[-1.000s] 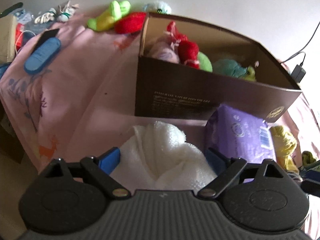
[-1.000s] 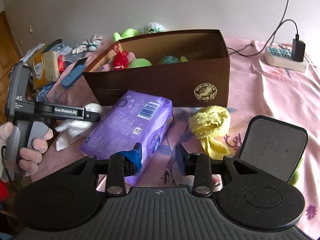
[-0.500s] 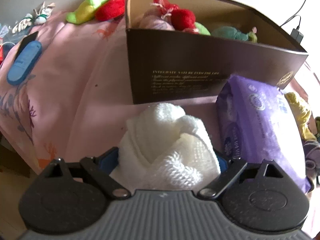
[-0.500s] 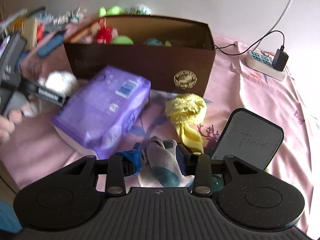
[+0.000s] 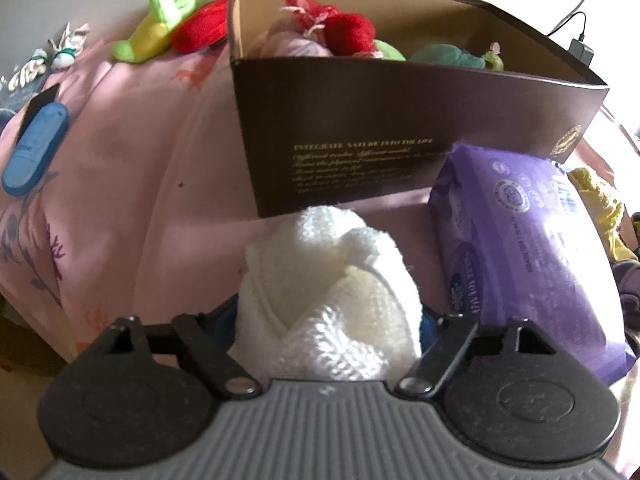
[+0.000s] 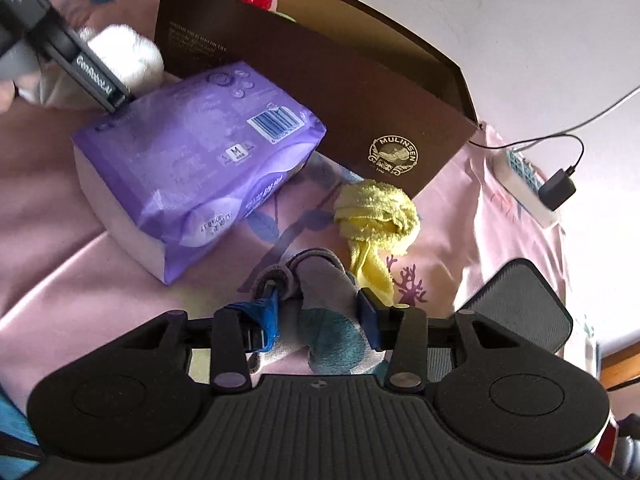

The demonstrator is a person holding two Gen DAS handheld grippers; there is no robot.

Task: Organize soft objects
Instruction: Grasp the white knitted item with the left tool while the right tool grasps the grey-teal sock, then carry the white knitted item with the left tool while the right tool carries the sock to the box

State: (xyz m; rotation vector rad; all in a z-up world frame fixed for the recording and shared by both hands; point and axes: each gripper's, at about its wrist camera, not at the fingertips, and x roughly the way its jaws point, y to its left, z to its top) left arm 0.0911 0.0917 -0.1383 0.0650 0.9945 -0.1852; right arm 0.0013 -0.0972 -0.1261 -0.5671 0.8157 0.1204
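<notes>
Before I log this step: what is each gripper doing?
Left gripper: jaws just closing, shut on the white knitted cloth.
Right gripper: open, jaws just widening around the grey sock.

I'm in a home bedroom: pink floral bedsheet (image 5: 132, 184), plush toys spilling from a brown cardboard box (image 5: 400, 120), white power strip (image 6: 524, 184) by the wall.

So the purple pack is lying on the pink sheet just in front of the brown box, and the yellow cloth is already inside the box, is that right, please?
Not quite. The purple pack does lie on the pink sheet in front of the brown box, but the yellow cloth is not inside it. The right wrist view shows it lying on the sheet, outside the box's front corner.
</notes>
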